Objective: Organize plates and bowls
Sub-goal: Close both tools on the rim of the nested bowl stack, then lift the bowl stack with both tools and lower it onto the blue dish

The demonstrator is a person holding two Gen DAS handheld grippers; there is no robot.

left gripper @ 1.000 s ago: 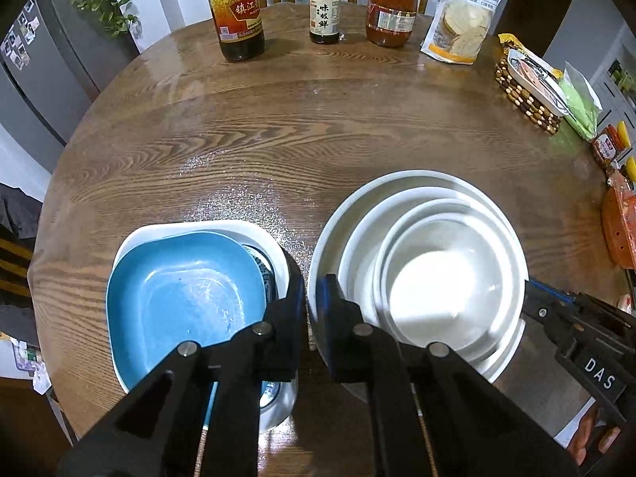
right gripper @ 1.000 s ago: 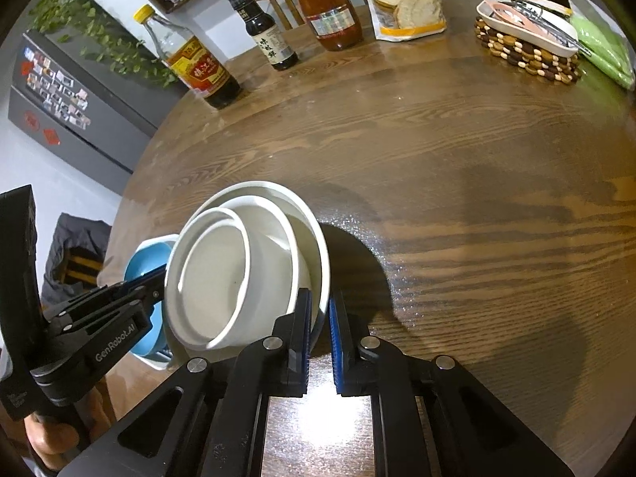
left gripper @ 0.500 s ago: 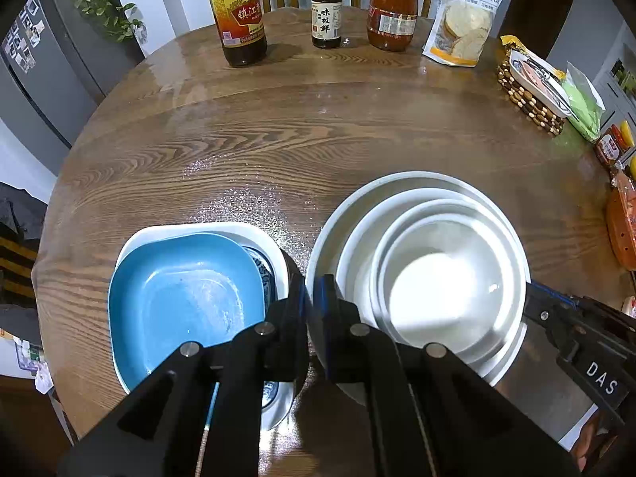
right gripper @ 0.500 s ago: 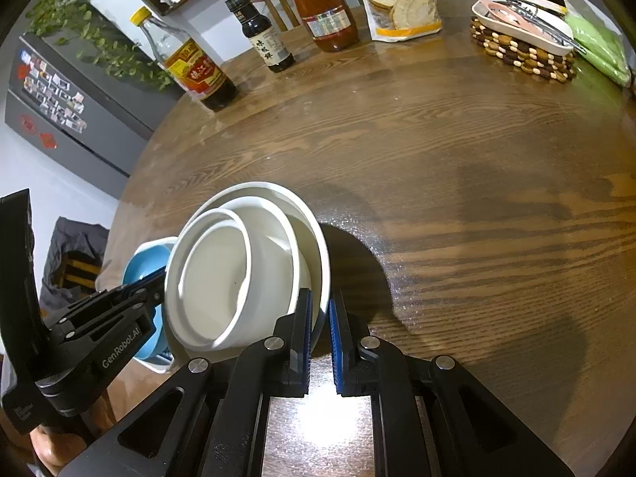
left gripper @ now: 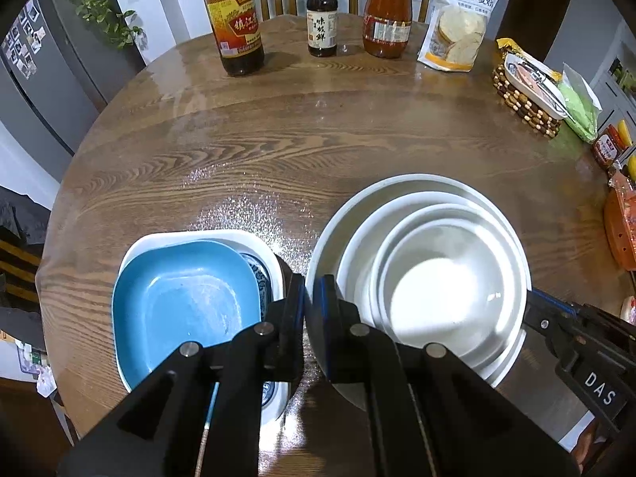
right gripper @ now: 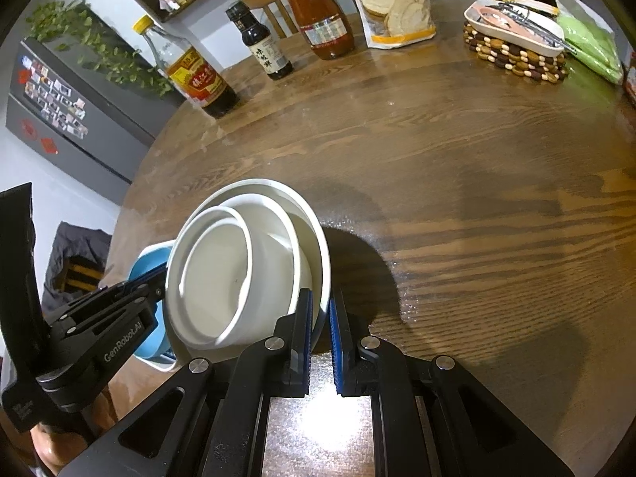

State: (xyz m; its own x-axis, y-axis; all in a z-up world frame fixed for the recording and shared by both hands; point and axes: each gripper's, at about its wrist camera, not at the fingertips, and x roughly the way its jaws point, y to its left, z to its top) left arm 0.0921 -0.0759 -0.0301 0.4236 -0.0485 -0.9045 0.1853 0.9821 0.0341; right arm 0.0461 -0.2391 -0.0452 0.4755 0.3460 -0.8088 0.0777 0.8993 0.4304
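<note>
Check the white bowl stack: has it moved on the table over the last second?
No. The white bowl stack sits the same way beside the blue dish, both grippers clamped on its rim.

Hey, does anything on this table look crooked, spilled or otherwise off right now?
Yes. The stack of white bowls sits tilted, its right edge raised where the right gripper pinches the outermost rim. In the blue plate stack, the top plate lies off-center. Nothing looks spilled or broken.

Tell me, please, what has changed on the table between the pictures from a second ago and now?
Very little. The left gripper closed the last small gap between its fingers at the near-left rim of the stack of white bowls. The right gripper stays clamped on the stack's rim at the other side. The stack, the blue plate and the bottles have not shifted.
</note>
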